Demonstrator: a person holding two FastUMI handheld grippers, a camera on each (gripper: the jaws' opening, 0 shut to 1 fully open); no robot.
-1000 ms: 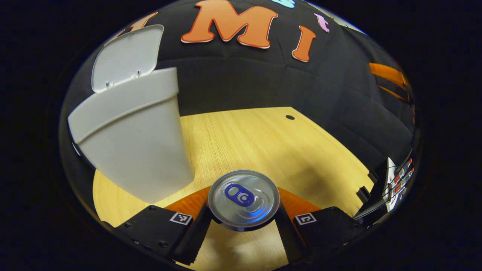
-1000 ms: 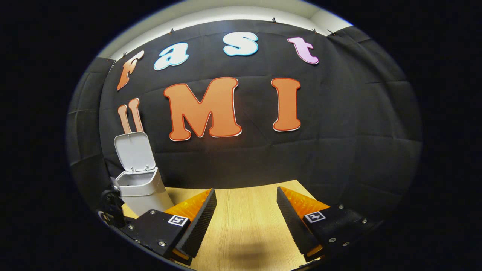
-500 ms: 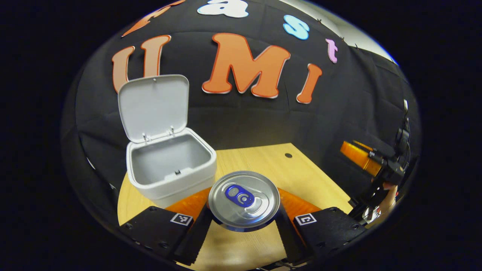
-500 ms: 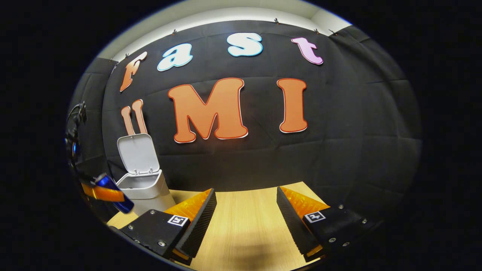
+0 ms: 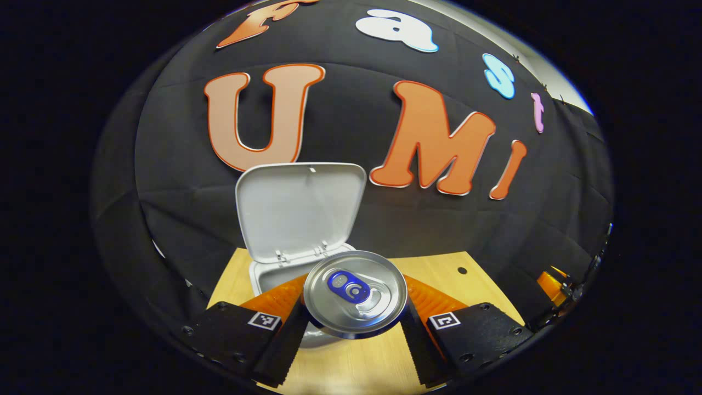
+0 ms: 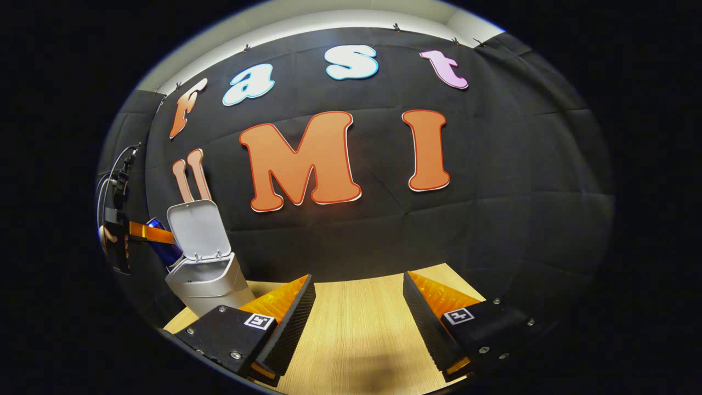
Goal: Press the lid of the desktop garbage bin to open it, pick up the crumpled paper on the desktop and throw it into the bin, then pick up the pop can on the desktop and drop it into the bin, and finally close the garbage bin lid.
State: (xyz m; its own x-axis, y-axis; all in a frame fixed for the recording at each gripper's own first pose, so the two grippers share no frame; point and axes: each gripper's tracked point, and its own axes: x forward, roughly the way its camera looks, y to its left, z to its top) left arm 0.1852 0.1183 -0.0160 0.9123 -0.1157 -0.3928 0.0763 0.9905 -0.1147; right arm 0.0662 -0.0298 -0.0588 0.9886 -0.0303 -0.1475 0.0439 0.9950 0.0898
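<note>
Two fingers of the left gripper (image 5: pixel 355 334) are clamped on the pop can (image 5: pixel 355 293), one each side, can top w/ its blue tab facing the camera in the left gripper view. Can sits in front of the garbage bin (image 5: pixel 274 277), covering part of the bin's mouth from this angle; whether it's directly over the opening, can't tell. Bin lid (image 5: pixel 300 208) is swung up, standing open behind the can, hinges at its lower edge. Bin stands on the wooden desktop (image 5: pixel 455 285), near its back edge, black wall cloth right behind it. Far right of the bin, at the edge of the left gripper view, a bit of the other gripper peeks in.

Over to the right gripper view: right gripper (image 6: pixel 356 329) is spread wide, nothing between the fingers, hovering above bare desktop (image 6: pixel 356 334). Bin (image 6: pixel 205 282) is off to its left, well apart, lid (image 6: pixel 197 227) up. Beyond the bin's lid, left gripper (image 6: pixel 147 233) comes in from the left w/ the blue can (image 6: pixel 162 247) in its grip, can up at lid height, partly hidden behind the lid. A hand (image 6: pixel 108 236) holds that gripper at the far left. Crumpled paper: can't make it out.
</note>
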